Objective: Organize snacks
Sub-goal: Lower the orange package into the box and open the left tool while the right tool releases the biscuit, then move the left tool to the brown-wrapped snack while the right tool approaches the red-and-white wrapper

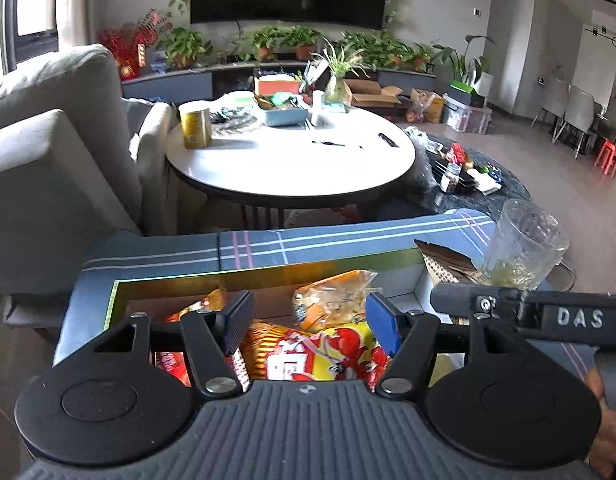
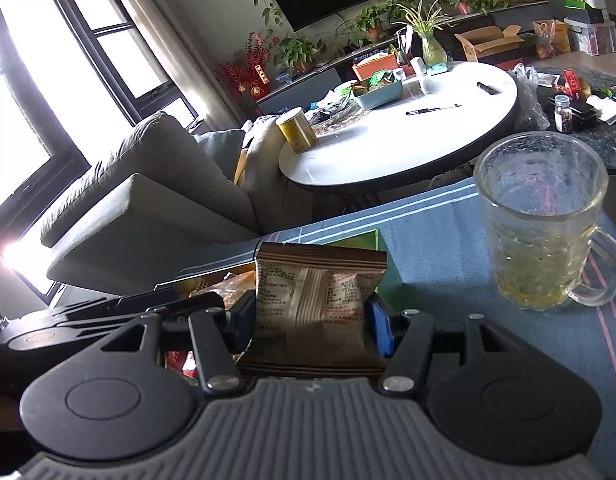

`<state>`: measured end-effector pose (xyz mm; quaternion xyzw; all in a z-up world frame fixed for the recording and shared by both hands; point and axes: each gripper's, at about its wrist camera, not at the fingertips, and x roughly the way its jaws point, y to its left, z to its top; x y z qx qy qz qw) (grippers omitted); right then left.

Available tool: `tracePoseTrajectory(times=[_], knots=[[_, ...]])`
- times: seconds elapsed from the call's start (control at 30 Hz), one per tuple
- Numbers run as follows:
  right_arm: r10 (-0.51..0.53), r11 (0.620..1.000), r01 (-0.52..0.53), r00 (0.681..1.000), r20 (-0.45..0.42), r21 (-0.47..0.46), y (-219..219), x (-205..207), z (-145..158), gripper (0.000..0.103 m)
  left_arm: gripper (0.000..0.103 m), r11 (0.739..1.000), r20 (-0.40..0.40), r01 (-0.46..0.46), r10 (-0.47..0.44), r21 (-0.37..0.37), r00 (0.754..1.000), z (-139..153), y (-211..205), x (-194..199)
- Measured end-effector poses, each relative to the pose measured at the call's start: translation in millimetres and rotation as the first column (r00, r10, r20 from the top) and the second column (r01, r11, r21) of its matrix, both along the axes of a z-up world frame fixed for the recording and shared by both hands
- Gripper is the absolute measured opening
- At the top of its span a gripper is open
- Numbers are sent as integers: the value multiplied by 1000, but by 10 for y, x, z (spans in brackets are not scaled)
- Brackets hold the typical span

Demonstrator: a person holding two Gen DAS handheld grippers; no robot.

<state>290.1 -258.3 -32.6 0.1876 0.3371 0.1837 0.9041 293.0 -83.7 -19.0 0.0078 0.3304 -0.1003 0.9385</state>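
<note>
An open box (image 1: 267,270) with a green-gold rim sits on a blue striped cloth and holds several snack bags. My left gripper (image 1: 308,320) is open above it, over a red-and-yellow snack bag (image 1: 320,354); a clear orange bag (image 1: 336,296) lies behind. My right gripper (image 2: 312,316) is shut on a brown snack packet (image 2: 316,304) held upright at the box's right end (image 2: 372,244). The packet's corner (image 1: 444,264) and the right gripper's body (image 1: 548,312) show in the left wrist view. The left gripper's body (image 2: 87,316) shows at left in the right wrist view.
A glass mug (image 2: 540,224) with yellowish liquid stands on the cloth right of the box; it also shows in the left wrist view (image 1: 524,248). Beyond are a round white table (image 1: 291,156) with a yellow tin (image 1: 195,126), and a grey sofa (image 1: 47,152) at left.
</note>
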Motion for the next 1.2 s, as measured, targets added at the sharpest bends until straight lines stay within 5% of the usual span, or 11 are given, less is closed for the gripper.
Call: tracePoseTrajectory(times=[0.33,0.83,1.2], knots=[[-16,1000,16,999,45,-2,28,-36,92,67,59,1000,37,-16,17,-4,999,99,105,-220],[35,997,-28,994,104,-68,-92,-669,399,67,60,1000,75,14,-15,15,997,263,121,-874],[24,994,-15,996,83,-112,-261,-1319,276,67,61,994,0,109,-109,27,994,2,42,-1698]])
